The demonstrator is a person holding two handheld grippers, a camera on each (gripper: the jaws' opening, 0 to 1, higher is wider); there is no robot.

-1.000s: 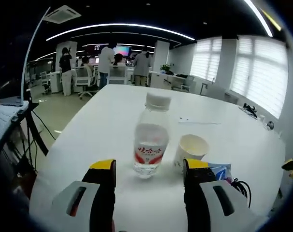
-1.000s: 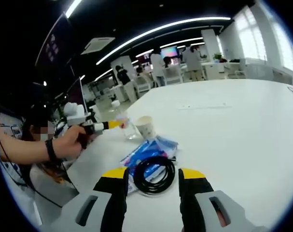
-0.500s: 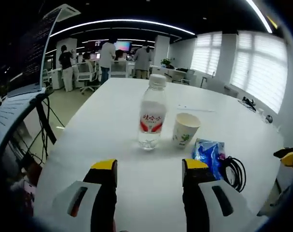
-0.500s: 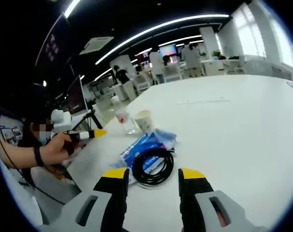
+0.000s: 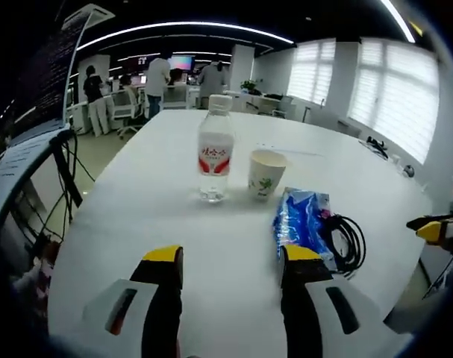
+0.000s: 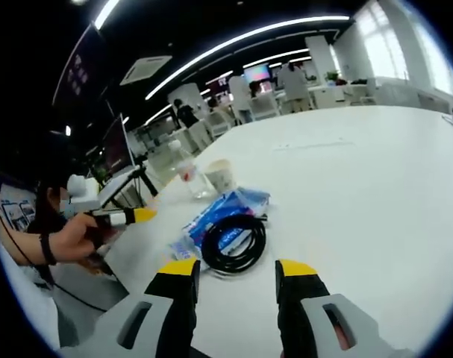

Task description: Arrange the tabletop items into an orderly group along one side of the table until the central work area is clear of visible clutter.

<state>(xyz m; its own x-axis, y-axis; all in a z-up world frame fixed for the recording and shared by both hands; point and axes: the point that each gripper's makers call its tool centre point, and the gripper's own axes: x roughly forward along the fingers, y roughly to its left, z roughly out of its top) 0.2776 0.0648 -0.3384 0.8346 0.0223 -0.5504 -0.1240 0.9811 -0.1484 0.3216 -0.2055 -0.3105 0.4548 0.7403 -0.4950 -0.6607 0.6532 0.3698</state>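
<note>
Progress: late, apparently | grouped near table (image 5: pixel 166 186) edge: water bottle (image 5: pixel 215 158), paper cup (image 5: pixel 266 174), blue packet (image 5: pixel 301 218), black cable coil (image 6: pixel 232 242) partly on it | left gripper (image 5: pixel 230 262) spread, empty | right gripper (image 6: pixel 236 274) spread, empty, just short of coil | left: possibly squaring coil and packet.

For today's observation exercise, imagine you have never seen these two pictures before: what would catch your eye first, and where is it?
The eye goes first to the small cluster on the white table: a clear water bottle with a red label stands upright beside a paper cup. Nearer the right gripper, a black coiled cable lies partly on a blue packet. Both the left gripper and the right one are open and hold nothing.
</note>
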